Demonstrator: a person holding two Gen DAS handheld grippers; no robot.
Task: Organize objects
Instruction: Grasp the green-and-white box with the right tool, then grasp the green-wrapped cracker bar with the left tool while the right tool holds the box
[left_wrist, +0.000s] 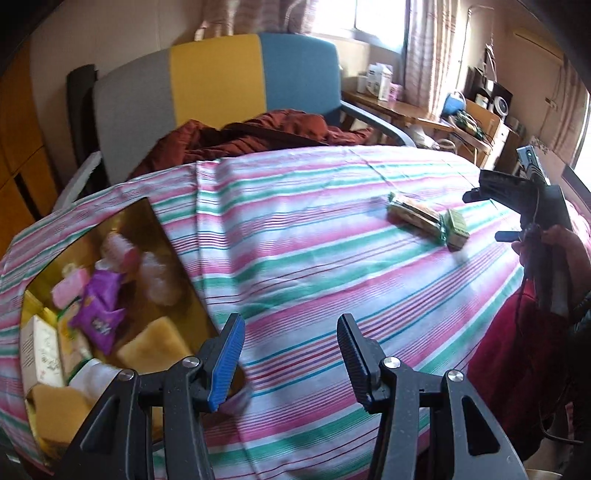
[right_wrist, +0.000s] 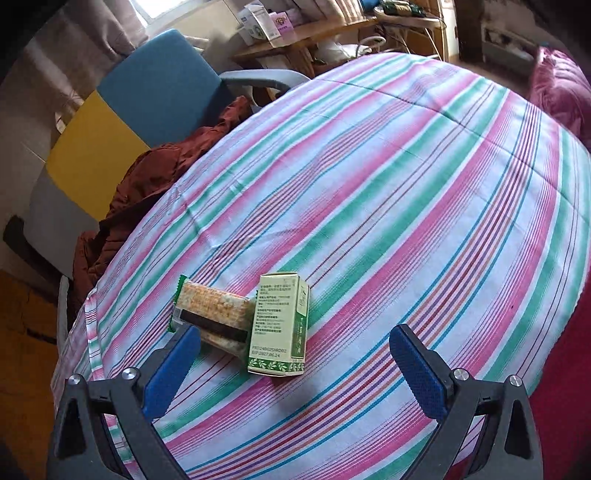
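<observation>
Pickup stage, judging by the layout: green carton (right_wrist: 281, 325) and cracker packet (right_wrist: 212, 314) lying touching on the striped cloth (right_wrist: 406, 184), lower centre of the right wrist view. Right gripper (right_wrist: 295, 365) hovering just short of them, fingers wide, empty. Left gripper (left_wrist: 291, 354) likewise spread and empty, beside the gold box (left_wrist: 147, 229) at lower left of its frame, already full of packets. Next, probably: straddle the carton alone, close across its narrow sides, avoid snagging the packet's crimped end, carry to the box.
</observation>
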